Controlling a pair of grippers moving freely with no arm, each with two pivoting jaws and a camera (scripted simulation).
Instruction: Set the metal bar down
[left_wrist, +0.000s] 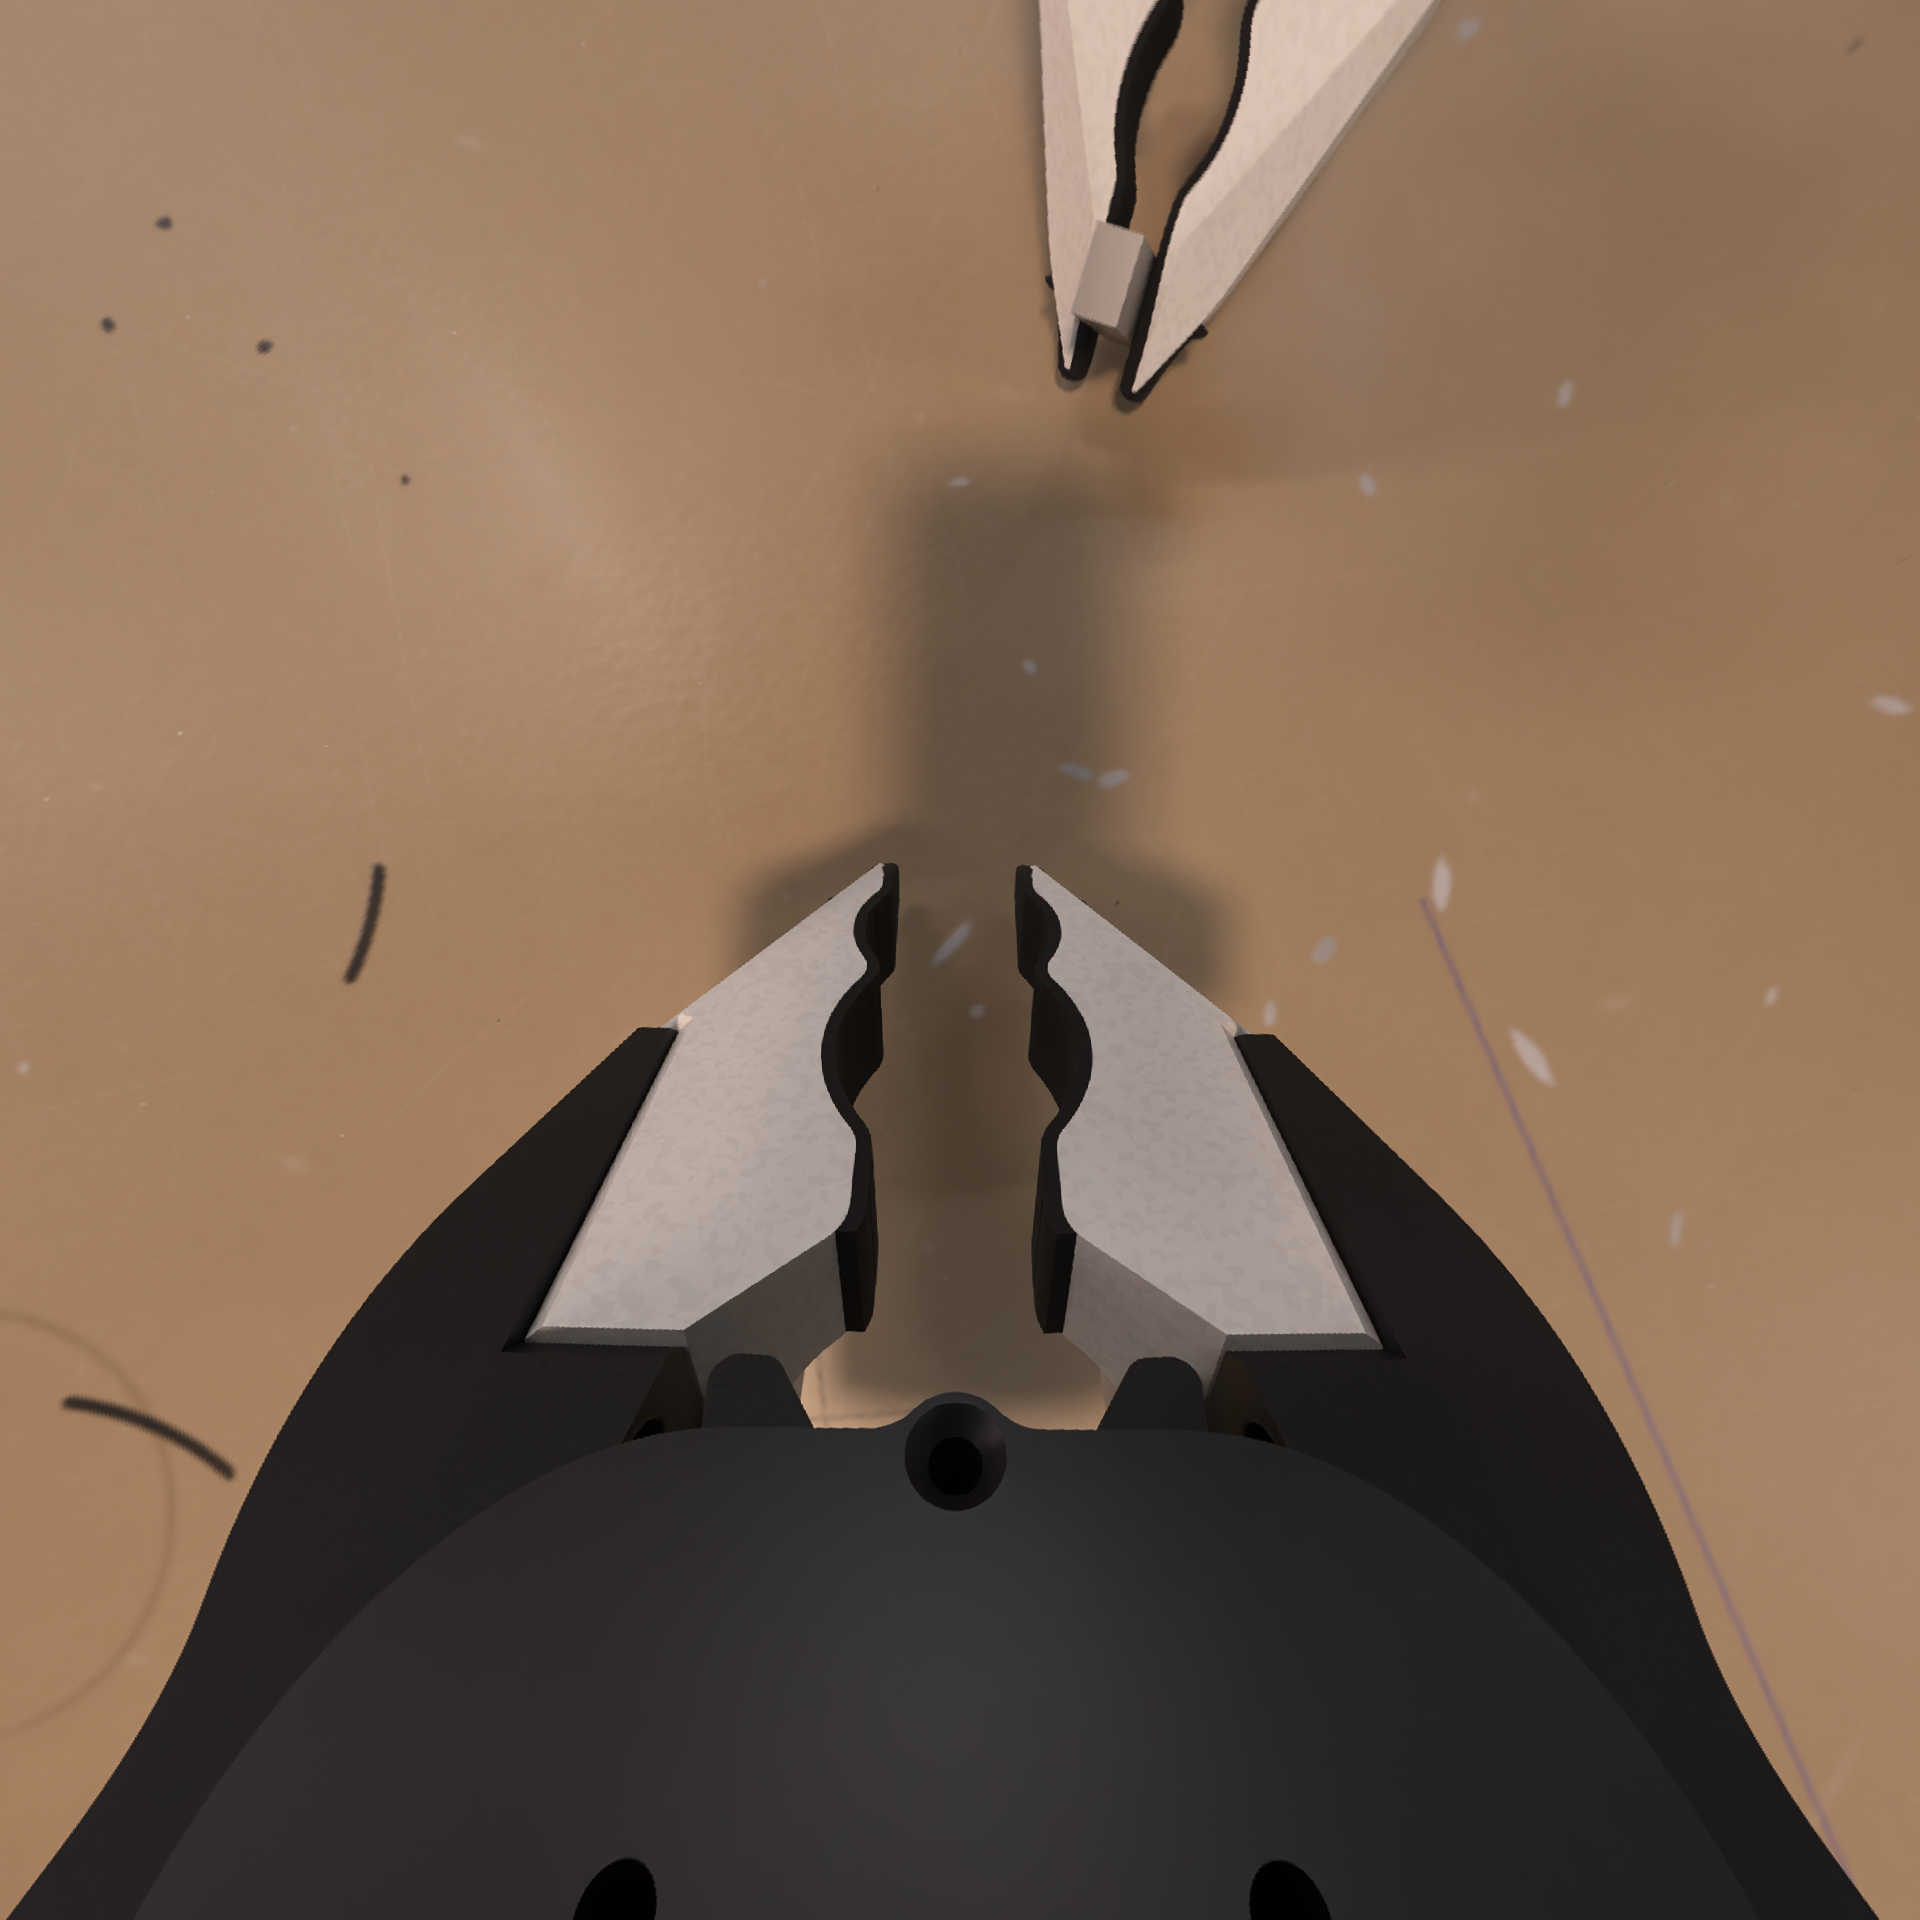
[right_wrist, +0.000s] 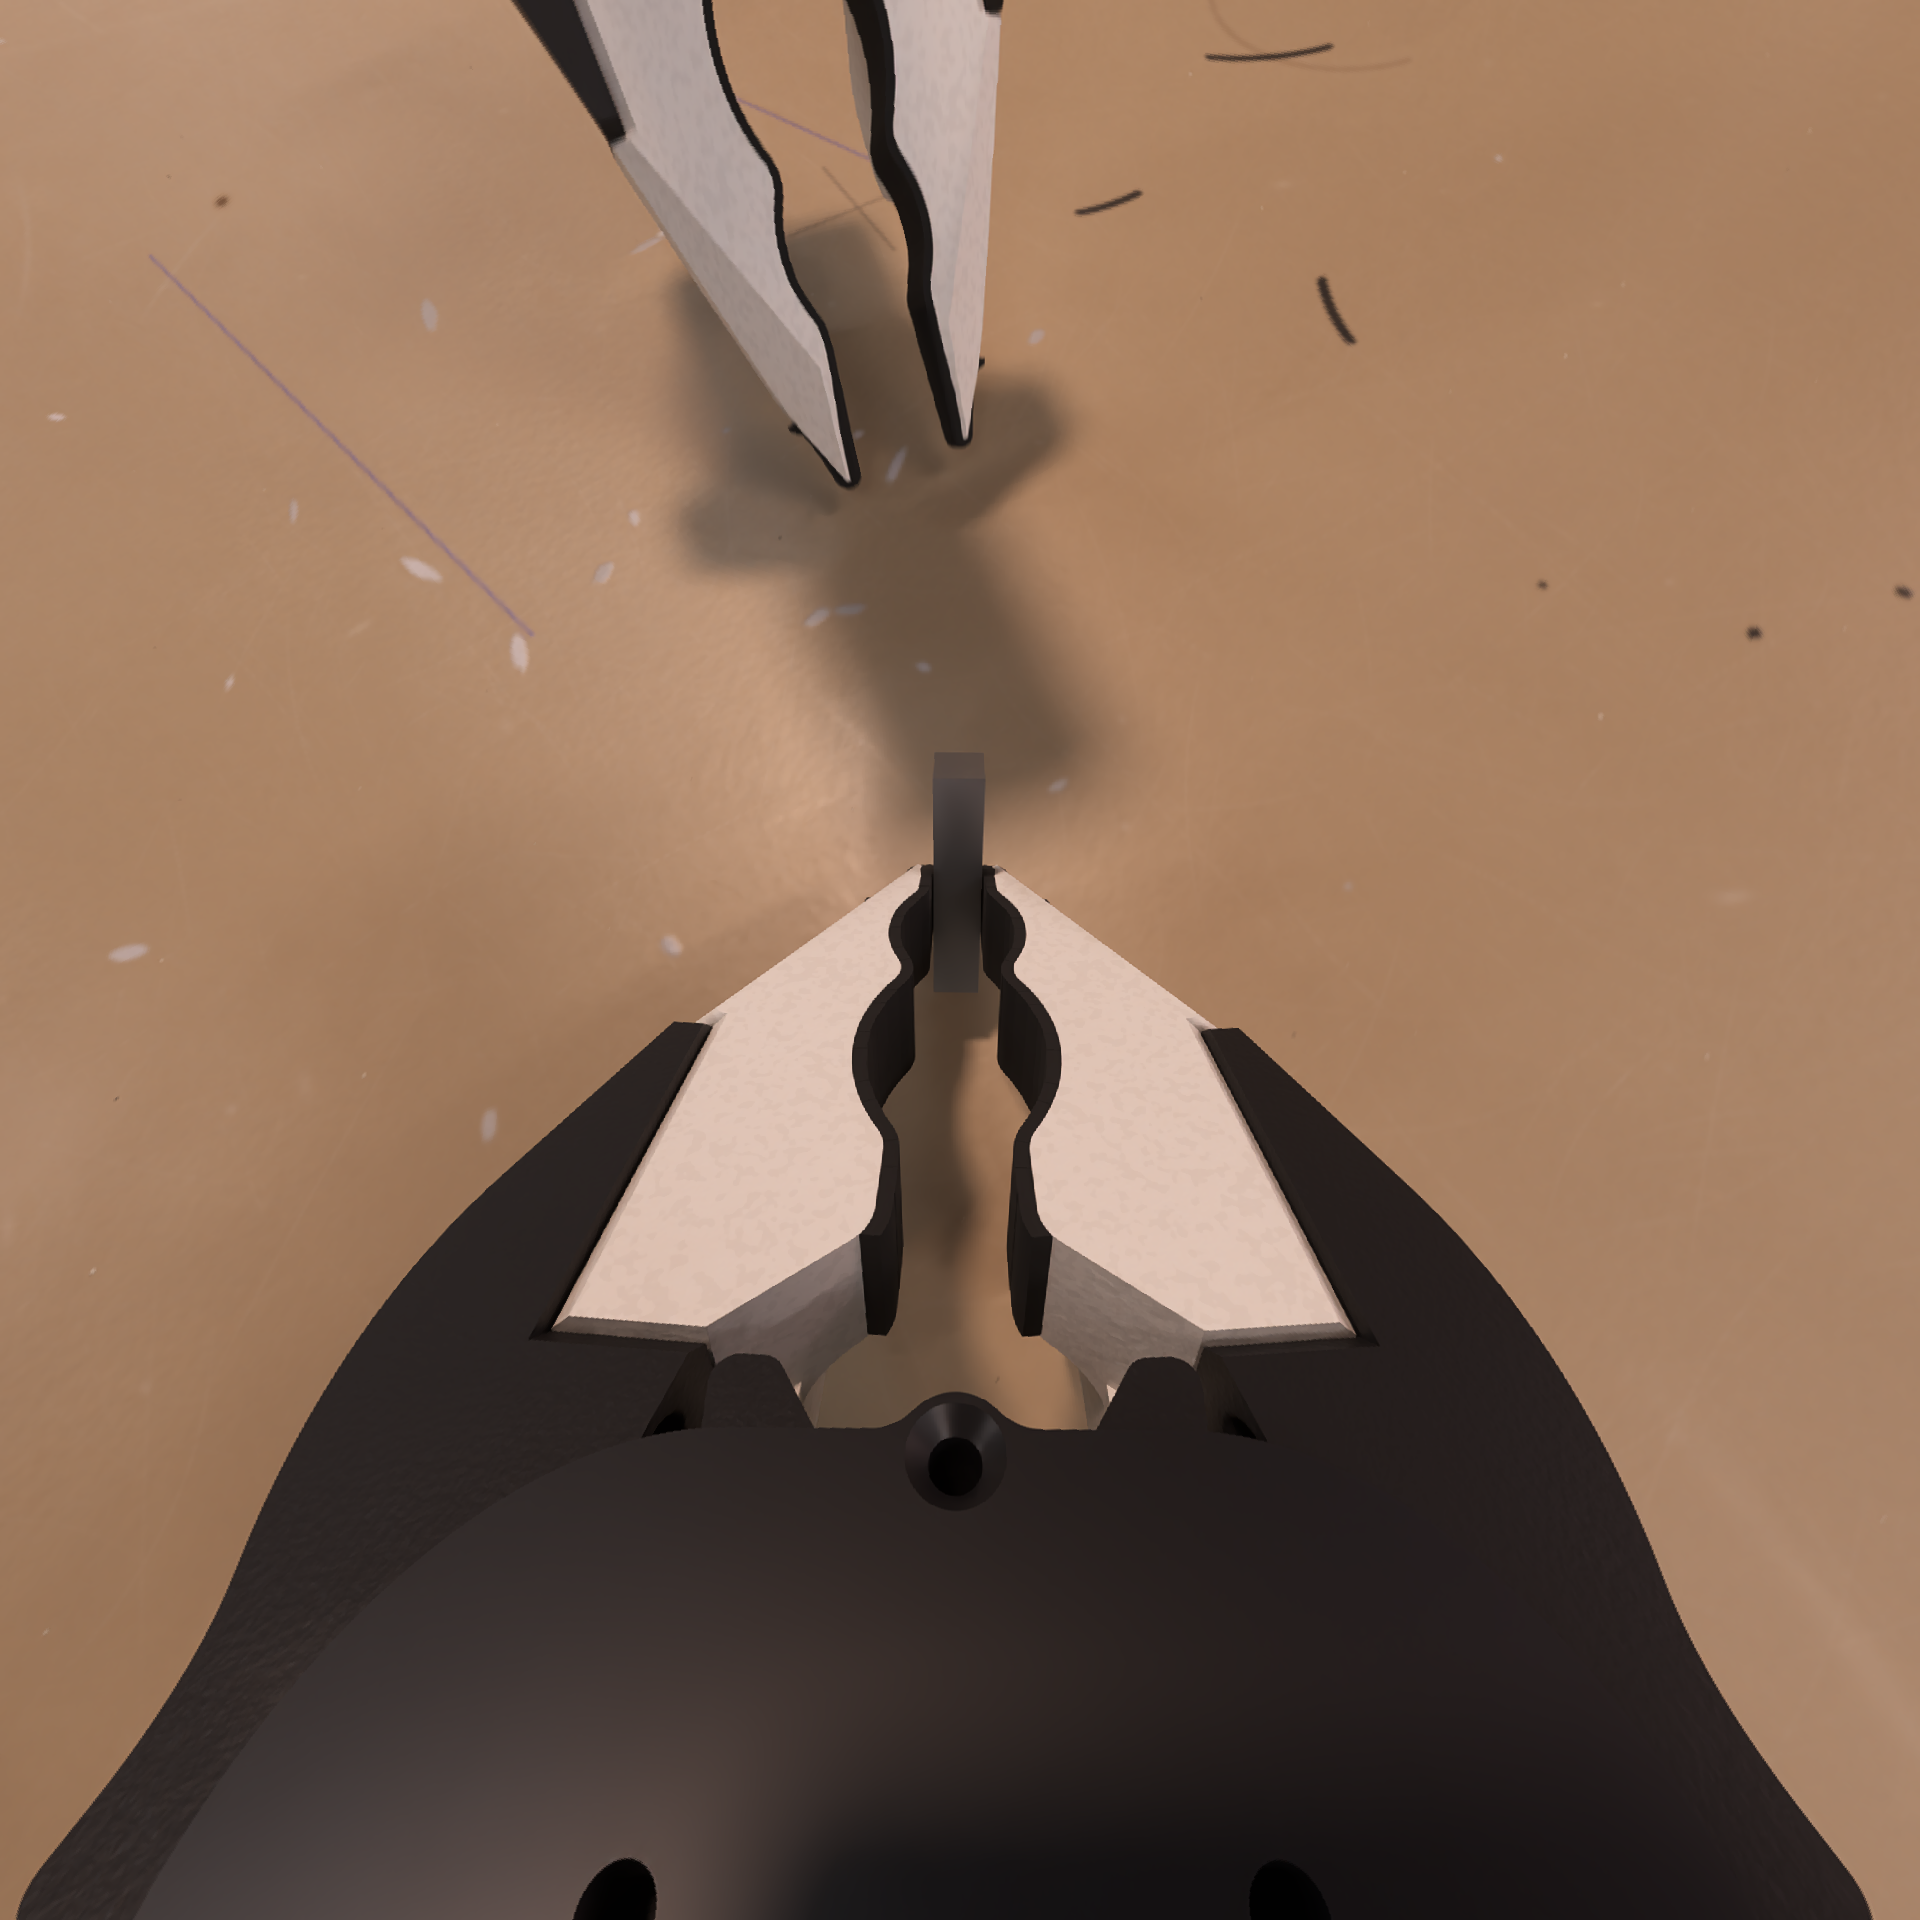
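Step in hand: lowering the metal bar (right_wrist: 958, 873) to the tan tabletop (right_wrist: 1455, 831); judged from the bar being clamped and its shadow lying ahead of it, it is not yet resting on the surface.
Doing it well: bring the right gripper (right_wrist: 958, 871) straight down until the bar's lower end meets the tabletop, and only then part the fingers. The bar stands on end across the fingertips, so a release from height would likely let it topple or bounce. Open slowly and evenly, so neither pad drags it sideways, then draw back along the finger axis.
Right gripper: pinching the bar at its very fingertips; the fingers are drawn nearly together, with only the bar's thickness between the tips. The wavy black pads behind the tips touch nothing.
Where the bar is: between the right gripper's fingertips, one end poking forward past them and the other reaching back into the gap. In the left wrist view it shows as a small grey block (left_wrist: 1112, 286) between the far gripper's tips.
Left gripper: its fingertips (left_wrist: 956, 871) stand apart by a modest gap, holding nothing, with bare tabletop showing between them. It sits opposite the right gripper, well apart from the bar.
Risk: the tip grip is shallow, so the bar could pivot if it is jolted.
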